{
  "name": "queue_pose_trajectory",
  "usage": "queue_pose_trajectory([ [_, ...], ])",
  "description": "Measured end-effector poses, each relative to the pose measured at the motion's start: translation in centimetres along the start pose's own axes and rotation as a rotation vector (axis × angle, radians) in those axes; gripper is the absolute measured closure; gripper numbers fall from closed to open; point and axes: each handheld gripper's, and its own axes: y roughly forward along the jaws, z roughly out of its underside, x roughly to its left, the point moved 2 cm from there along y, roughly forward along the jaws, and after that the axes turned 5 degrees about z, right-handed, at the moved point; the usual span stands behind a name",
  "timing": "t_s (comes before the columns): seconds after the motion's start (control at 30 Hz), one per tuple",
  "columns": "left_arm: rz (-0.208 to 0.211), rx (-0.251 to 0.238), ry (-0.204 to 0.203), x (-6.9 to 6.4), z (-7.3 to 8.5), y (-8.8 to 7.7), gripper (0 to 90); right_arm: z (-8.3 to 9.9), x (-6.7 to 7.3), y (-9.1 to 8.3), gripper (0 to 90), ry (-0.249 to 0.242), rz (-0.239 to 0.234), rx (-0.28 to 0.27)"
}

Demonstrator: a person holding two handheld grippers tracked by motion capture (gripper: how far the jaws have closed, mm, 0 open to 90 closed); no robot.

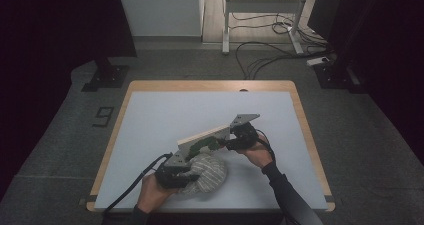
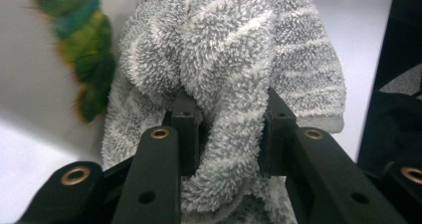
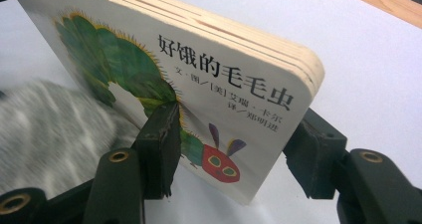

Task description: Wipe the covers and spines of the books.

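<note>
fluffy cloth towel; glossy cardboard book

From my high view the counter is evenly lit from above, pale and clean, while the room's left and right edges sink into near black. Shadows under the hands are soft and short. The picture is small and a little grainy. In my left gripper view the grey towel is sharp, its pile crisp, but the green shape at upper left is smeared. In my right gripper view the book reads sharply, print legible; the towel behind is blurred. No glare anywhere.
</note>
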Motion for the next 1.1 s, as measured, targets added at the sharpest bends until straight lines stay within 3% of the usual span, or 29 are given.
queue_pose_trajectory([
  [0.4,-0.051,-0.011,-0.06,1.5,1.9,-4.8,66.4,0.0,0.1,-0.1,41.7,0.007,0.001,0.0],
  [0.57,-0.086,-0.017,-0.094,2.4,2.9,-6.3,66.2,0.1,0.1,-0.1,41.9,0.004,0.001,-0.001],
  [0.7,-0.125,0.006,-0.116,3.2,3.5,-7.1,66.1,0.1,0.1,-0.1,42.0,0.004,0.001,0.0],
  [0.8,-0.173,0.023,-0.133,4.0,3.6,-7.4,66.1,0.0,0.1,-0.1,42.0,0.004,0.002,0.001],
  [0.93,-0.174,0.03,-0.152,5.1,3.6,-6.8,65.9,0.1,0.1,-0.1,42.0,0.004,0.003,0.0],
  [1.1,-0.167,0.058,-0.155,5.9,3.0,-4.8,65.7,0.1,0.1,-0.1,42.0,0.002,0.002,-0.002],
])
